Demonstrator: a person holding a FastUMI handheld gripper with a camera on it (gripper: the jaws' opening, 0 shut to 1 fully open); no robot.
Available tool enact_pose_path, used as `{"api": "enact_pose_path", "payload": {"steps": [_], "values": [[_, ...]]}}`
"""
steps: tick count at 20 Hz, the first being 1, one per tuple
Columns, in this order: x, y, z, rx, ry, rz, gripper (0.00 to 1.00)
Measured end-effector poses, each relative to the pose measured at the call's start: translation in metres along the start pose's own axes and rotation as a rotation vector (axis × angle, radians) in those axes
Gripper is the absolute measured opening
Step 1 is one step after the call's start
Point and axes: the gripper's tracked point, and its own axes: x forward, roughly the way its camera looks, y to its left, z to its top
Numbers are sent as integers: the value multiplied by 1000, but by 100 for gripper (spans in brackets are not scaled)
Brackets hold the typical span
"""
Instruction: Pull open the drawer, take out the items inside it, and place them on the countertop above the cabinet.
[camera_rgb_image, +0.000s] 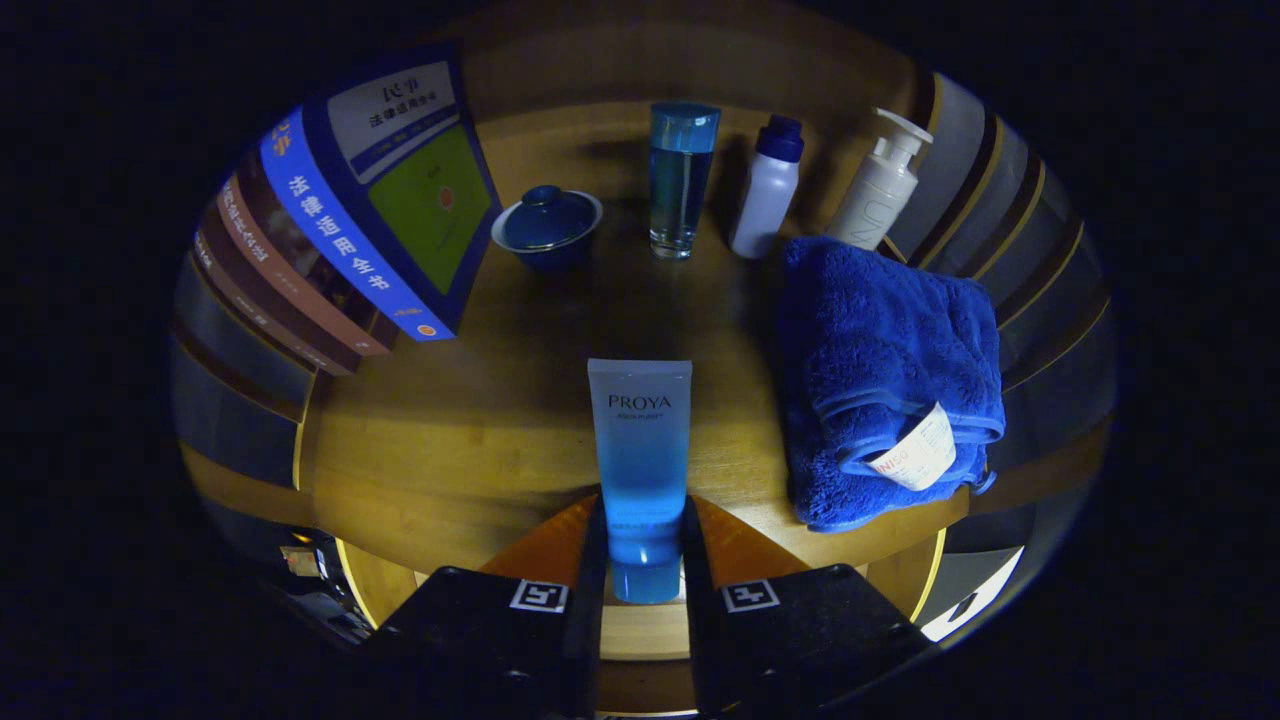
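Gripper (644, 560) has its two black fingers (592, 560) clamped on the cap end of a blue squeeze tube (640, 450), one finger each side, both pressing on it. Tube stands cap-down w/ its flat crimped end up, hanging over the front part of the wooden worktop (450, 440); can't tell if the cap is touching the wood or just above it.

Rest of the stuff is already up there. Folded blue towel (885, 350) w/ a white tag lies just right of the tube, near the front edge. Beyond the fingers, in a row at the back: small blue lidded bowl (547, 225), tall clear blue bottle (682, 180), white bottle w/ dark cap (767, 190), and a white pump bottle (880, 185) right behind the towel. Stack of books (350, 230) leans at the back left, next to the bowl. Lighting's pretty dim btw.
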Motion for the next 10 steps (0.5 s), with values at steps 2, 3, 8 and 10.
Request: {"api": "enact_pose_path", "payload": {"steps": [2,3,8,10], "values": [[0,1,0,11,6,3,41],[0,0,2,11,0,1,41],[-6,6,6,-5,-21,21,64],[-9,6,4,-12,-30,23,78]]}}
